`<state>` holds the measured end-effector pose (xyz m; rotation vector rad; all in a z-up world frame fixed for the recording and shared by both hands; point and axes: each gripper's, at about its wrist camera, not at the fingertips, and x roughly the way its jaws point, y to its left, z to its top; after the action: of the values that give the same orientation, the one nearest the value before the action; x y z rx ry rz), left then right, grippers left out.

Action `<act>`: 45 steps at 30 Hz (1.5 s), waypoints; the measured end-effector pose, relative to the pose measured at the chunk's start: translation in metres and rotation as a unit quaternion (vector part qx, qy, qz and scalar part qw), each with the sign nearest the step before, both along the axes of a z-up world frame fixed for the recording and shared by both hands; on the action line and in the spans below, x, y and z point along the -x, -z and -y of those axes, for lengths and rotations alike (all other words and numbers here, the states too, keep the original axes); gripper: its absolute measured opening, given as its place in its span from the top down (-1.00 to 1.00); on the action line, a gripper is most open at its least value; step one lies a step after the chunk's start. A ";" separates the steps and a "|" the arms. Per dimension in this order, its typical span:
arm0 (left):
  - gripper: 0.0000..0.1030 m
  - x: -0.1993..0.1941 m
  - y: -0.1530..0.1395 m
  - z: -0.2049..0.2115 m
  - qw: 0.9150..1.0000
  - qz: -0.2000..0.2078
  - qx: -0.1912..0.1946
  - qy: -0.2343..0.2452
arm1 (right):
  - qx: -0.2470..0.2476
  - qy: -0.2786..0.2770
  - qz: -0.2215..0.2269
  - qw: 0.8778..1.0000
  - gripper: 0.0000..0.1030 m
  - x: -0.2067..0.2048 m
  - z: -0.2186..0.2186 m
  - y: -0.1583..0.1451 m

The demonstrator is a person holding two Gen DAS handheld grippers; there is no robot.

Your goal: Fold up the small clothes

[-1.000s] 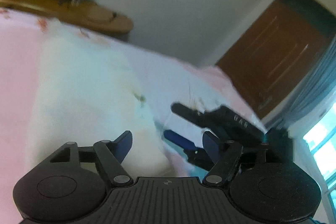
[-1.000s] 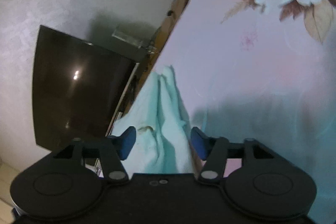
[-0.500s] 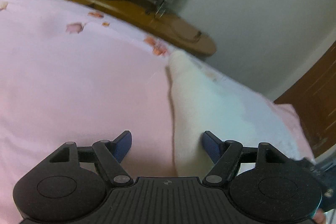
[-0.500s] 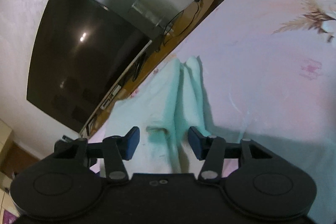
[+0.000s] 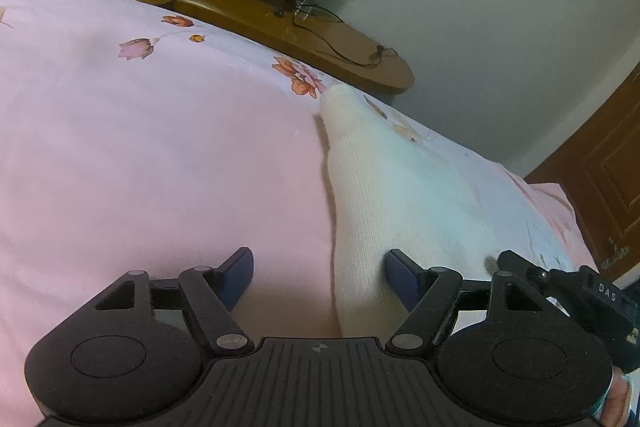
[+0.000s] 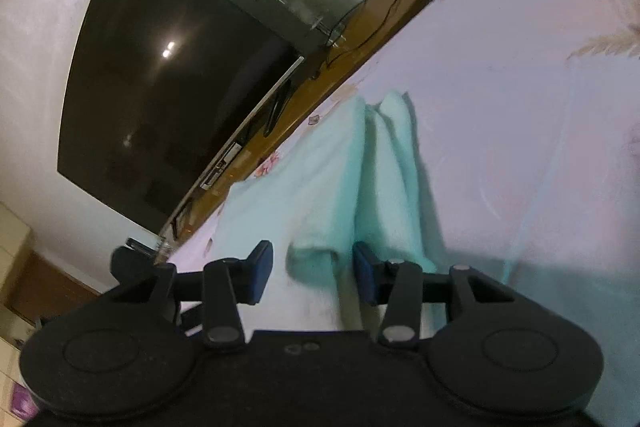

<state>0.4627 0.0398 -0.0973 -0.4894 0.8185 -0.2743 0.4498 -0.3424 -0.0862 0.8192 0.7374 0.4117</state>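
Both grippers, left gripper (image 5: 318, 277) and right gripper (image 6: 314, 269), are wide open over the garment (image 5: 384, 195), holding nothing; each should close fully on its edge before lifting from the bed (image 5: 140, 147).

Behind everything you've got a pink bedsheet (image 5: 140, 155) with little orange and pink flowers printed on it. Past its far edge sits a curved wooden TV stand (image 5: 248, 15), with a black cable (image 5: 336, 47) snaking over the top. A big dark TV (image 6: 168, 99) sits against the white wall (image 5: 500, 27), and there's a brown wooden door (image 5: 608, 179) off on the right.
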 end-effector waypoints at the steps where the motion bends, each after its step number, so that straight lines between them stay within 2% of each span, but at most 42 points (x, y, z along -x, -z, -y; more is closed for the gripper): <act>1: -0.42 0.000 0.000 0.000 1.000 0.000 0.000 0.003 | -0.008 -0.007 -0.002 1.000 0.07 -0.002 0.000 0.002; 4: -0.42 -0.006 0.002 0.001 1.000 0.001 -0.002 0.009 | 0.008 -0.041 0.008 0.999 0.12 -0.001 -0.005 -0.001; 5: -0.42 -0.006 0.003 0.001 1.000 0.002 -0.003 0.011 | 0.028 -0.042 0.011 0.999 0.21 -0.001 -0.007 -0.003; 6: -0.42 -0.007 0.003 0.001 1.000 0.002 -0.003 0.012 | 0.055 -0.034 0.016 0.998 0.40 -0.001 -0.008 -0.006; 7: -0.42 -0.007 0.003 0.002 1.000 0.003 -0.004 0.013 | 0.062 -0.021 0.019 0.998 0.43 0.000 -0.004 -0.007; 9: -0.42 -0.008 0.003 0.003 1.000 0.004 -0.006 0.014 | 0.030 -0.014 0.012 0.999 0.37 -0.001 0.000 -0.003; 11: -0.42 -0.009 0.003 0.003 1.000 0.006 -0.008 0.015 | 0.037 -0.040 0.012 0.998 0.34 -0.002 -0.009 -0.002; 12: -0.42 -0.010 0.003 0.003 1.000 0.005 -0.008 0.015 | 0.060 -0.042 0.020 0.997 0.40 0.000 -0.014 -0.006; 13: -0.42 -0.011 0.002 0.004 1.000 0.003 -0.010 0.015 | 0.092 -0.041 0.031 0.994 0.66 0.002 -0.020 -0.012; 16: -0.42 -0.013 -0.008 0.010 0.999 0.000 -0.031 0.008 | 0.161 -0.037 0.062 0.984 0.68 0.012 -0.037 -0.029; 19: -0.42 -0.015 -0.019 0.022 0.998 0.016 -0.048 0.023 | 0.178 -0.034 0.078 0.980 0.69 0.018 -0.040 -0.042; 23: -0.42 -0.019 -0.010 0.037 0.997 0.007 -0.066 0.045 | 0.166 -0.020 0.075 0.983 0.69 0.028 -0.021 -0.047; 25: -0.42 -0.019 -0.006 0.037 0.998 0.007 -0.055 0.041 | 0.163 -0.026 0.024 0.986 0.69 0.014 -0.016 -0.023; 27: -0.42 -0.020 -0.008 0.035 0.997 0.007 -0.059 0.044 | 0.138 -0.019 0.023 0.990 0.67 0.011 -0.012 -0.013; 30: -0.42 -0.020 -0.016 0.028 0.998 0.010 -0.055 0.042 | 0.117 -0.006 0.030 0.993 0.52 0.016 -0.007 -0.017; 33: -0.42 -0.024 -0.016 0.024 0.998 0.016 -0.050 0.040 | 0.115 0.036 0.055 0.991 0.13 0.018 0.005 -0.022; 36: -0.42 -0.030 -0.012 0.023 0.999 0.012 -0.029 0.035 | 0.100 0.047 0.040 0.993 0.12 -0.007 0.015 -0.018; 38: -0.42 -0.035 -0.014 0.025 0.999 0.021 -0.025 0.031 | 0.115 0.040 0.039 0.992 0.13 -0.024 0.012 -0.018; 41: -0.42 -0.050 -0.018 0.028 0.999 0.027 -0.027 0.027 | 0.165 0.012 0.045 0.985 0.34 -0.042 -0.002 -0.019; 42: -0.42 -0.056 -0.017 0.031 0.998 0.022 -0.043 0.028 | 0.193 0.002 0.063 0.979 0.70 -0.044 -0.010 -0.023; 43: -0.43 -0.063 -0.013 0.037 0.997 0.013 -0.066 0.032 | 0.222 -0.003 0.083 0.971 0.77 -0.042 -0.017 -0.028; 44: -0.62 -0.069 -0.008 0.041 0.997 0.007 -0.073 0.034 | 0.253 -0.001 0.094 0.963 0.78 -0.044 -0.022 -0.030; 45: -0.69 -0.070 -0.005 0.045 0.996 0.013 -0.078 0.035 | 0.275 0.003 0.086 0.958 0.78 -0.048 -0.027 -0.030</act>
<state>0.5331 -0.0053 -0.0918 -0.3110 0.8246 -0.2784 0.4978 -0.3155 -0.0567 0.2568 0.6408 0.2478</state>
